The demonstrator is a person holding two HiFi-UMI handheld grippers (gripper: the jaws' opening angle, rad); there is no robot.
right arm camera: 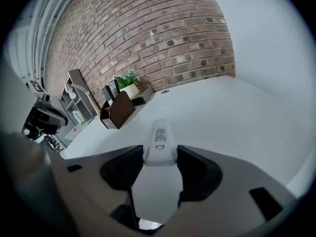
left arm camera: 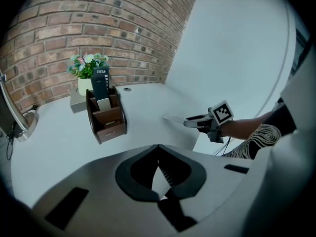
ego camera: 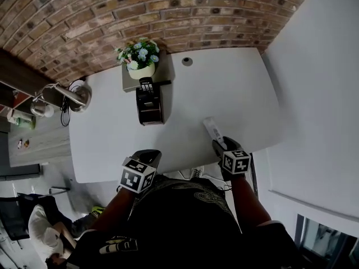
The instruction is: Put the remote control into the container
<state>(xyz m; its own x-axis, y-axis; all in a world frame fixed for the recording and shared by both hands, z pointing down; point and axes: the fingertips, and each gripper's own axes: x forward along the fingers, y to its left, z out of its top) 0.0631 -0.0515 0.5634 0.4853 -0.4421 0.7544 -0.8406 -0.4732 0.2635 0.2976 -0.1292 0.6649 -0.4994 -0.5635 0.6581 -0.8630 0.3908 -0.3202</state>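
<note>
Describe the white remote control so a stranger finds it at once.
On the white table below the brick wall, look at the near right edge. The white remote control lies there, between the fingers of the right gripper. The other remote is black, standing in the brown container.

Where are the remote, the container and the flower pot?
remote (right arm camera: 159,144), right gripper view, middle of its top face.
container (left arm camera: 110,130), left gripper view, its front wall.
flower pot (left arm camera: 84,87), left gripper view, side of the white pot.
</note>
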